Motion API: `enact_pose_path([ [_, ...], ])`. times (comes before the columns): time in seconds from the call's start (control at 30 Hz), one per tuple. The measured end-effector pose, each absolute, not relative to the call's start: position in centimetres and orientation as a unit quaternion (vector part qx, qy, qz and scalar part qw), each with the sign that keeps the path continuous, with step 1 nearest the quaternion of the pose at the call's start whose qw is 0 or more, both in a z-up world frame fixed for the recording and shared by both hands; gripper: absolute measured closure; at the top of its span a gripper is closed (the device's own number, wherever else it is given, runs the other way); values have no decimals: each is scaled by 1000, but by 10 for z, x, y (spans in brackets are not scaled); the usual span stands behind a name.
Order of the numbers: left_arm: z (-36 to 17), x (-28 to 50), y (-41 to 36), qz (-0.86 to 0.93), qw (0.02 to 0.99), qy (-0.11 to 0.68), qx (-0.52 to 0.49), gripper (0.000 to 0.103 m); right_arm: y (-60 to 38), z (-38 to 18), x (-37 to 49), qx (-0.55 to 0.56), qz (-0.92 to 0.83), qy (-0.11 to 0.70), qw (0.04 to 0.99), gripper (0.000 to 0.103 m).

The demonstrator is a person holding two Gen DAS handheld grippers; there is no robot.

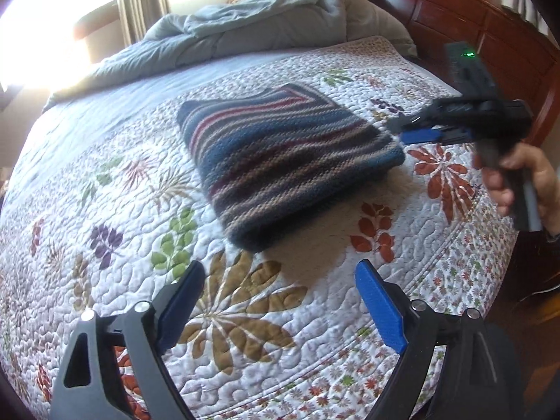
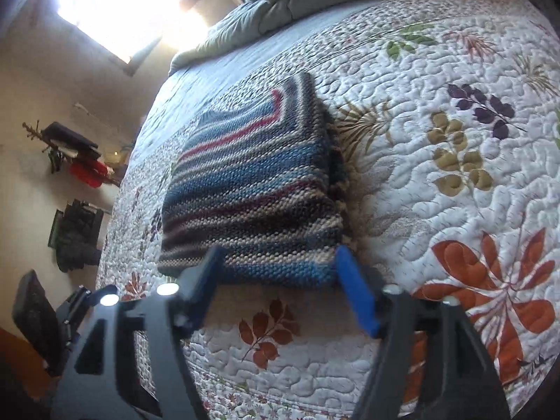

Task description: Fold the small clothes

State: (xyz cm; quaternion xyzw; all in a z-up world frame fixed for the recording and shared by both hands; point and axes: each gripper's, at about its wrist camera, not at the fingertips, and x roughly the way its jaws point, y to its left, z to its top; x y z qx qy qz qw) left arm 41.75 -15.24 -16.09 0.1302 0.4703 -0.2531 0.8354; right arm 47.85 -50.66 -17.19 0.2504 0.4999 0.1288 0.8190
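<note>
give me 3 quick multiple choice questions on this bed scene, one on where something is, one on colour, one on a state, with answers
1. Where does the folded knit lie?
A. on the floral quilt
B. on the grey duvet
C. on the floor

2. What colour are the pads on the left gripper's fingers?
A. red
B. blue
C. green

3. How does the right gripper stand?
A. shut on the knit
B. shut on nothing
C. open, at the knit's near edge

Answers:
1 A, quilt pattern shows all round the knit.
2 B, both pads are blue in the left wrist view.
3 C, a wide gap shows between its fingers, with the knit's edge seen across it.
</note>
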Motion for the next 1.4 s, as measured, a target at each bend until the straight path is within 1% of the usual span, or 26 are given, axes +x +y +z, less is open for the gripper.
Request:
enact_pose_path([
  [0.03,-162,420,-149,-252,835,472,131,14,-514,-171,479,263,121,497,818,11],
  [0.1,-163,433,-137,-254,834,477,111,13,-526,-174,484,287,114,500,809,10],
  [0.17,-164,456,-118,-273,824,493,52,11,-539,-179,495,316,111,509,793,10],
  [0.23,-167,484,-96,-288,809,512,-25,8,-551,-184,508,337,107,512,783,10],
  [0.3,-176,526,-64,-288,784,533,-136,7,-558,-192,525,352,113,525,767,10],
  [0.4,-198,572,-39,-297,736,555,-249,7,-564,-208,552,380,126,541,740,10],
  [0.5,-219,606,-34,-301,711,562,-295,7,-558,-222,580,403,152,551,715,9],
  [0.63,-256,633,-40,-304,679,574,-343,7,-548,-233,602,394,162,563,708,9],
  [0.87,-282,645,-66,-349,655,561,-366,7,-526,-248,628,369,209,578,697,8],
  [1.03,-287,650,-82,-378,644,553,-370,7,-509,-250,643,361,244,583,686,8],
  [1.3,-292,658,-105,-387,638,582,-325,7,-497,-255,654,352,265,583,682,7],
  [1.37,-292,659,-110,-388,637,586,-317,7,-498,-255,654,342,265,583,688,10],
  [1.4,-292,660,-112,-386,637,588,-317,10,-497,-255,653,332,262,584,693,21],
])
